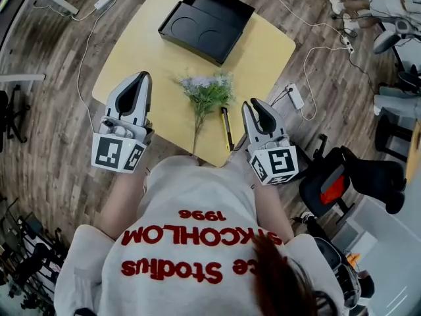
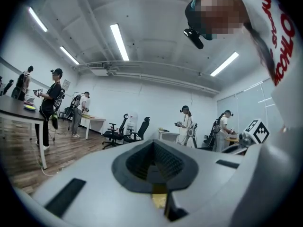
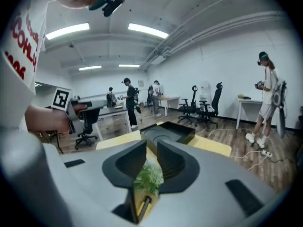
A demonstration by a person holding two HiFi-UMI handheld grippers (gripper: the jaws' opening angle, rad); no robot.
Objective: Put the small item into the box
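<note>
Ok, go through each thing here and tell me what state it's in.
Black box: open, its round recesses empty.
Flower bunch: lying flat on the table, outside the box.
Black-and-yellow pen: lying flat beside the flowers, ungripped.
Left gripper: fingers together, holding nothing.
Right gripper: fingers slightly apart, nothing between them.

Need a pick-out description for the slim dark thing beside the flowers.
Start at the yellow table, near edge. Just right of the flower sprig lies a slim dark pen-shaped item with a yellow stripe. Nothing else on the table is both dark and stick-thin.
</note>
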